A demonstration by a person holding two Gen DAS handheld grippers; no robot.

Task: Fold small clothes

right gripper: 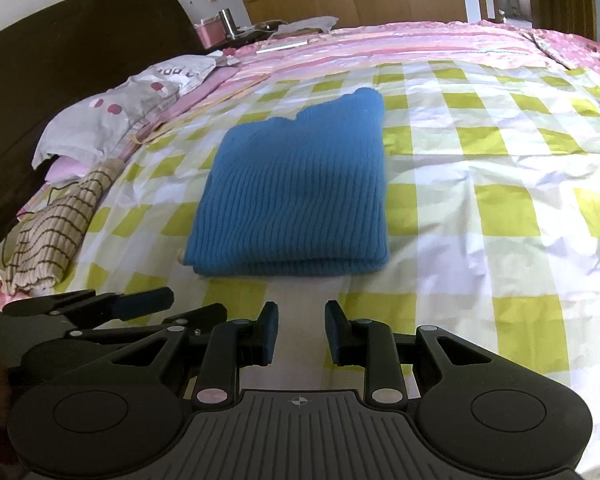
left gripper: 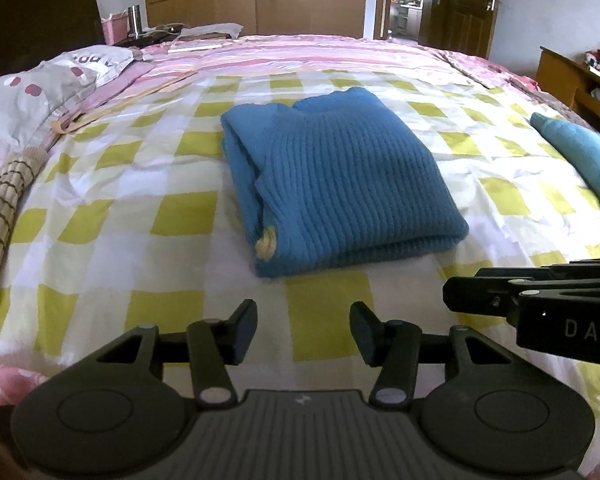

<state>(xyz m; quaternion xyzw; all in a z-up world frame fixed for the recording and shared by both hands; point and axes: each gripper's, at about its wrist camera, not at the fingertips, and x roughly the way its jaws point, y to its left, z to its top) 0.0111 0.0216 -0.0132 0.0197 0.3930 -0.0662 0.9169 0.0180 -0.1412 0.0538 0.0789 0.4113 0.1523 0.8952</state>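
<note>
Both grippers' jaws apart, holding nothing

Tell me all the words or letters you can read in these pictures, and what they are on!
"DAS": white letters on the body of the right gripper, cut off by the picture's edge, so the word may go on.
Dark marks on the grey pillowcase: look like letters, too blurred to read.
Small emblem on the left gripper: a mark, not a word.
Nothing to read on the blue sweater.
</note>
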